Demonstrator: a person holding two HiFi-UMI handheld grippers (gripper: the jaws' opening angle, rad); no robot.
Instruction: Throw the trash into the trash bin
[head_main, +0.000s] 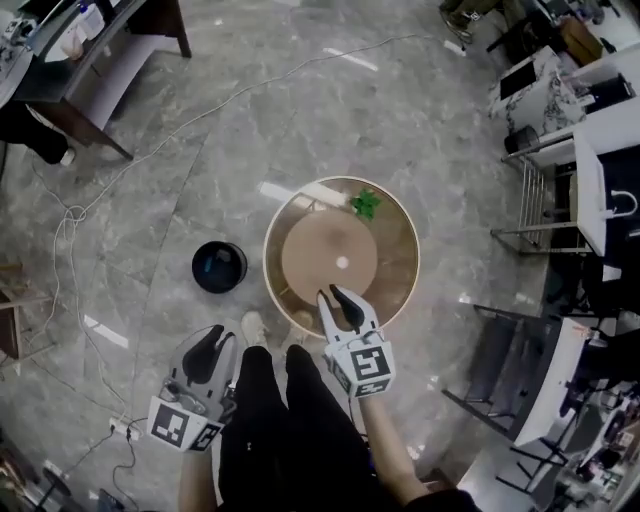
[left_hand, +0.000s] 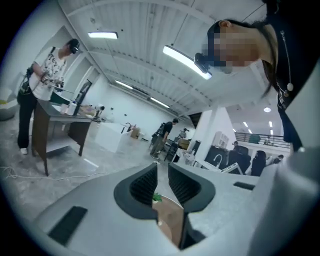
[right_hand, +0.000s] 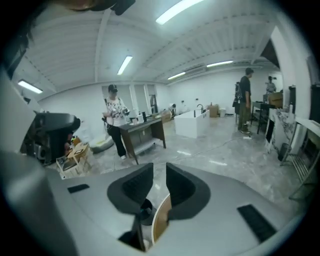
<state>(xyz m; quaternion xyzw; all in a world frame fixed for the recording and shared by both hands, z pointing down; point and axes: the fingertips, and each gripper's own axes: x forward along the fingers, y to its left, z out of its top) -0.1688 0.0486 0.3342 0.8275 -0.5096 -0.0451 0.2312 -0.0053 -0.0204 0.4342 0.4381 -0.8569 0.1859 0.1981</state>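
The fingers of the right gripper (right_hand: 159, 172) are being held slightly apart, with nothing between them; those of the left gripper (left_hand: 162, 170) likewise. The green trash (head_main: 366, 203) is lying at the far rim of the round bench (head_main: 400, 272), well apart from both. The black trash bin (head_main: 219, 267) is standing on the floor (head_main: 300, 120) beside the bench.

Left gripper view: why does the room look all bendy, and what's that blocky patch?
Left gripper view: the wide-angle lens curves the white ribbed ceiling and darkens the corners; the blocky patch was added afterwards to hide a face. Head view: bright glare streaks on the glossy grey stone floor.
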